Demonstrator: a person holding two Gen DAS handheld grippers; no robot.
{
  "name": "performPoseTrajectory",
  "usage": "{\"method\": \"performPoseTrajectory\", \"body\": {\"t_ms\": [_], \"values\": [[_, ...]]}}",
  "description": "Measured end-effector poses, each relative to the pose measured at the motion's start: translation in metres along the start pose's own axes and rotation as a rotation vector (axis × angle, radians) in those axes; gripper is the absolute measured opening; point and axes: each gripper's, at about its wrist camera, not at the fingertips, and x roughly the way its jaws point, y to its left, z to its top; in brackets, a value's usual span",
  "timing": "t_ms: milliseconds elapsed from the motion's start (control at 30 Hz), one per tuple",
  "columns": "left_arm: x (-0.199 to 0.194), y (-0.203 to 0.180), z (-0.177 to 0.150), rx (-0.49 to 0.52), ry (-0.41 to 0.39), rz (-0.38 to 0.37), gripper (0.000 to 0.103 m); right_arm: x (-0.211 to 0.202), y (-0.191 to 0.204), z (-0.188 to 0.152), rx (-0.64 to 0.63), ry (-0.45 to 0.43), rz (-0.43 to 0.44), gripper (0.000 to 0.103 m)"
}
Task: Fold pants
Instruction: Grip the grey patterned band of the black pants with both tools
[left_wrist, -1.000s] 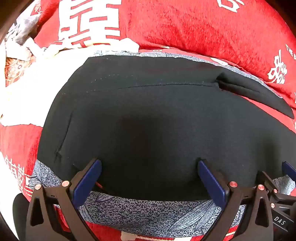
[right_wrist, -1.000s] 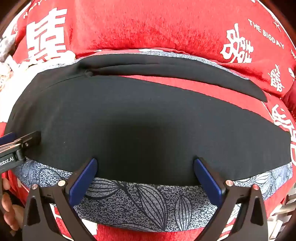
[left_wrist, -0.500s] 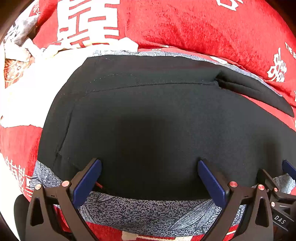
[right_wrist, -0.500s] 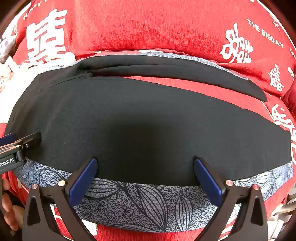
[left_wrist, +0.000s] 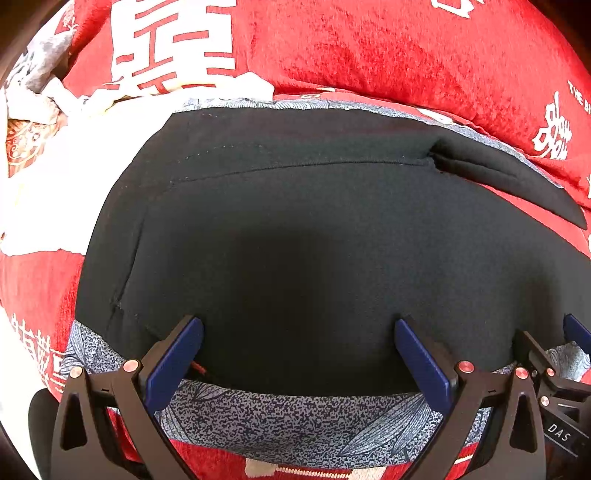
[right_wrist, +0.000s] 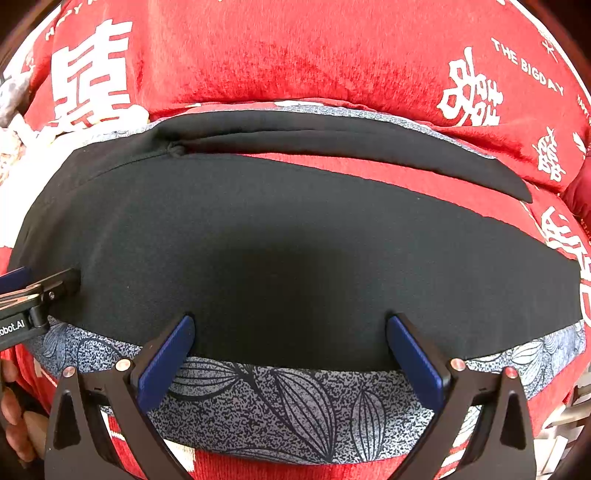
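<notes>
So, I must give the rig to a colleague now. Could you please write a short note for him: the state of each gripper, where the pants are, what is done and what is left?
Left gripper: jaws wide open, holding nothing, at the near edge of the black pants, toward the waist end.
Right gripper: jaws wide open, holding nothing, at the same near edge, over the near leg.
Pants: spread flat on a grey leaf-print cloth over the red blanket. The two legs lie apart, with a strip of red between them; the far leg is by the back edge.
Done: pants laid out flat.
Left: all folds; probably first bring one leg onto the other.
</notes>
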Motion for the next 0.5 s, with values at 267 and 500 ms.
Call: {"method": "performPoseTrajectory", "body": {"t_ms": [267,500], "values": [[-0.0022,0.0002,-0.0025,-0.001,-0.012,0.001,0.103,0.0001,0.0000,-0.0006,0.000,0.000,0.000,0.103],[-0.0041,-0.0004,-0.0025,0.000,-0.021,0.002,0.103,0.0000,0.0000,-0.0004,0.000,0.000,0.000,0.103]]}}
